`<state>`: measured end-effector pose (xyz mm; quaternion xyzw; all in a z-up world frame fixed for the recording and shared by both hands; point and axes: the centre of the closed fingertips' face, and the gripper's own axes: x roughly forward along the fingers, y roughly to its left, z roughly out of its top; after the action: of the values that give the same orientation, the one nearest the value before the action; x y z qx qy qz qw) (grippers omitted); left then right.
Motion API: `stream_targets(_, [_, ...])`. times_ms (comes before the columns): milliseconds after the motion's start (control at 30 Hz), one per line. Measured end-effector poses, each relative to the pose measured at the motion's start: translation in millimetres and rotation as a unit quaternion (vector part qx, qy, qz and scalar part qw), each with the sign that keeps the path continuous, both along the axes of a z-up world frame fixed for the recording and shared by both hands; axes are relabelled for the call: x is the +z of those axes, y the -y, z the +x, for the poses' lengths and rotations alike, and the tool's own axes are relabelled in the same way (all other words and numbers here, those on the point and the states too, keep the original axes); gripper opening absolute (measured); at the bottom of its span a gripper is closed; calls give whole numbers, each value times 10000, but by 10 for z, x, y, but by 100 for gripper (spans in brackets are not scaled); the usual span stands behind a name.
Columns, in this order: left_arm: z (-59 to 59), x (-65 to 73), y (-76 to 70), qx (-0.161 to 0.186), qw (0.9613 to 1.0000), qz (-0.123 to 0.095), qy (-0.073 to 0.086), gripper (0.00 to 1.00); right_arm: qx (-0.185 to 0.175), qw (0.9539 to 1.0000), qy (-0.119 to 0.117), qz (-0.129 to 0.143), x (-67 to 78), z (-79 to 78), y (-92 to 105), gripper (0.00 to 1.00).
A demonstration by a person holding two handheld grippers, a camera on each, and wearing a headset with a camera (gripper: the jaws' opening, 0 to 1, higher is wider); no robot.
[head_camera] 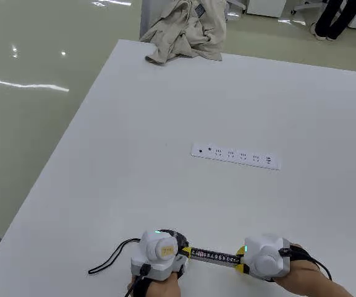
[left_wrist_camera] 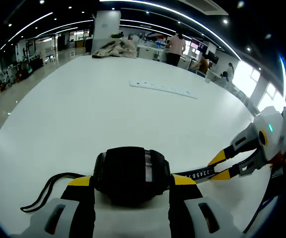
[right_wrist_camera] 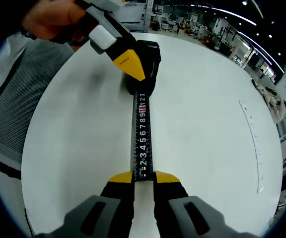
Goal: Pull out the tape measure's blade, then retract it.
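The left gripper (left_wrist_camera: pixel 131 180) clamps the tape case (left_wrist_camera: pixel 128 166) on the table (head_camera: pixel 165 124), near its front edge. The right gripper (right_wrist_camera: pixel 143 177) pinches the blade (right_wrist_camera: pixel 143 134) end, with the blade stretched between the 2 grippers. A power strip (head_camera: pixel 235 156) lies well beyond.

The left gripper (left_wrist_camera: pixel 131 181) hid much of the case (left_wrist_camera: pixel 131 168): its fingers (left_wrist_camera: pixel 82 198) covered the sides, and in the head view its body covered most of the top. The blade's (right_wrist_camera: pixel 143 129) tip was hidden between the right gripper's (right_wrist_camera: pixel 143 177) fingers (right_wrist_camera: pixel 120 179). Far beyond the case, a garment (head_camera: pixel 187 28) was cut off by the top edge.
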<state>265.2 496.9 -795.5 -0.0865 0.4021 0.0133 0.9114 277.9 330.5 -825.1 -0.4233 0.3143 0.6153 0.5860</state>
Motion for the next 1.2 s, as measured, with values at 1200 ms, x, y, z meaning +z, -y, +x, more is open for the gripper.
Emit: stream_targets(1200, [-8, 15, 4, -10, 10000, 3, -9, 57, 166, 9997, -60, 190, 15, -60, -452, 14])
